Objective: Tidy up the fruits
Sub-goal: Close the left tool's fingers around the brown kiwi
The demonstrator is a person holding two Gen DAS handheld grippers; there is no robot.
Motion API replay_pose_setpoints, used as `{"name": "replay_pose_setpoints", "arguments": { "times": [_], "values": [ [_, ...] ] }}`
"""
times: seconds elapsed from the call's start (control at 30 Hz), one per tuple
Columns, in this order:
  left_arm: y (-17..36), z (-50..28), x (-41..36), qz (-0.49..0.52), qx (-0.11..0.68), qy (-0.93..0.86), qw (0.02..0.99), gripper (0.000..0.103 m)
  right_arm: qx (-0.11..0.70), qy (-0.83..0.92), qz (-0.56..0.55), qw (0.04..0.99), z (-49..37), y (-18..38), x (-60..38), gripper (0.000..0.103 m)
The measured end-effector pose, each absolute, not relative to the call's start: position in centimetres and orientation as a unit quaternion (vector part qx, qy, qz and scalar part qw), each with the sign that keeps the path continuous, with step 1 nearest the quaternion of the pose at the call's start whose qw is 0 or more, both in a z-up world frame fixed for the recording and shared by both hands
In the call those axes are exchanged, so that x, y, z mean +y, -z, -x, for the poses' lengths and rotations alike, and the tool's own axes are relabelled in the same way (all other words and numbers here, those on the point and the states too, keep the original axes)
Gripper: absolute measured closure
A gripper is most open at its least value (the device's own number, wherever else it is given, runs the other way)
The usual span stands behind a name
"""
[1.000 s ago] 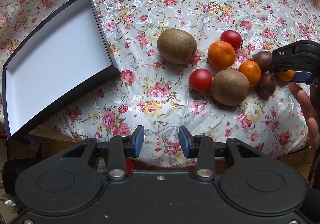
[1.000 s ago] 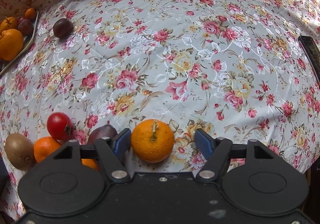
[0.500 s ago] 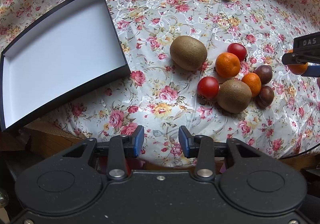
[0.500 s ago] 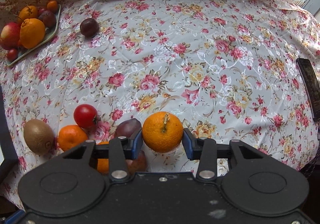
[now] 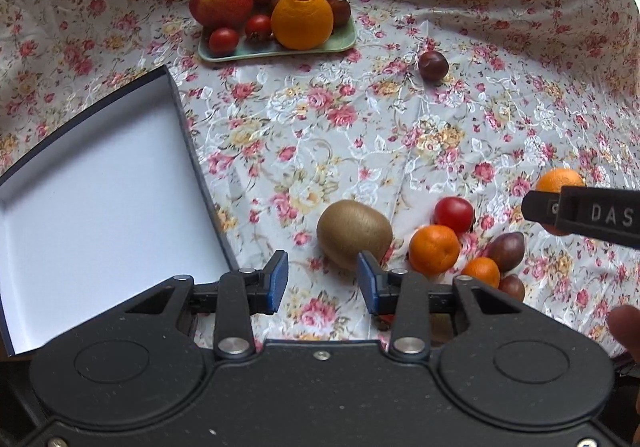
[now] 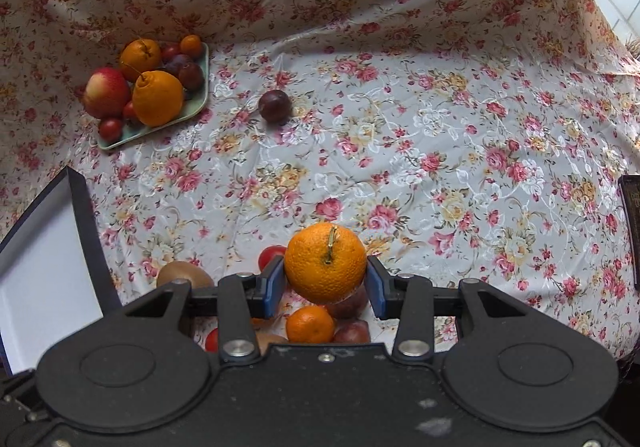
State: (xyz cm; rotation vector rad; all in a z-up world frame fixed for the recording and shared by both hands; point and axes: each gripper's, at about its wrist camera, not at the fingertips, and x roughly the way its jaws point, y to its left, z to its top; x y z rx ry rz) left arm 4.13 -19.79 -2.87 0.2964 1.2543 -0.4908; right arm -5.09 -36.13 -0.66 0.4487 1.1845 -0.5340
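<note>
One mandarin [image 6: 325, 264] sits clamped in my right claw [image 6: 326, 283], a blue pad pressed on each flank, and it hangs clear above the floral-clothed surface [image 6: 400, 151]. My jaws have just been closing and the fruit is now between them, gripped at its widest girth. I judge it light, firm under a thin pebbled skin that gives a little; squeeze too hard and it bruises, too soft and the round, slightly waxy peel could roll out. The equator is the right place to hold it, as I do. It is nearly a ball, a touch flattened, so there is barely a long axis; its short axis runs through the stem, which faces my camera and tips toward 12 o'clock.

Directly beneath it, at 6 o'clock in my right view, lie a smaller mandarin [image 6: 310, 324] and dark plums [image 6: 352, 331], with a cherry tomato [image 6: 272, 256] and a kiwi [image 6: 184, 274] off toward 9 o'clock. At 8 o'clock stands the open dark box [image 6: 86, 231] with its white floor bare, which I take as the likely destination. Farther out, at 11 o'clock, a green tray [image 6: 200, 99] carries an apple, oranges and small fruit, and a lone plum [image 6: 274, 106] rests just beside it, apart.

My left claw [image 5: 323, 281] is parted and grips nothing; the large kiwi [image 5: 354, 233] lies just beyond its right pad.
</note>
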Motion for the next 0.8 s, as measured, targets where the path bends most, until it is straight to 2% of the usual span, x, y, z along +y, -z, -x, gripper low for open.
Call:
{"name": "replay_pose_setpoints", "arguments": {
  "times": [0.53, 0.8],
  "values": [
    [6.2, -6.4, -22.5, -0.086, 0.618, 0.216, 0.751, 0.055, 0.535, 0.266, -0.234, 0.767, 5.3, 0.4, -37.0, 0.06],
    [7.2, -6.6, -23.1, -0.085, 0.621, 0.179, 0.758, 0.048, 0.526, 0.269, -0.244, 0.769, 5.8, 0.0, -37.3, 0.06]
  ]
}}
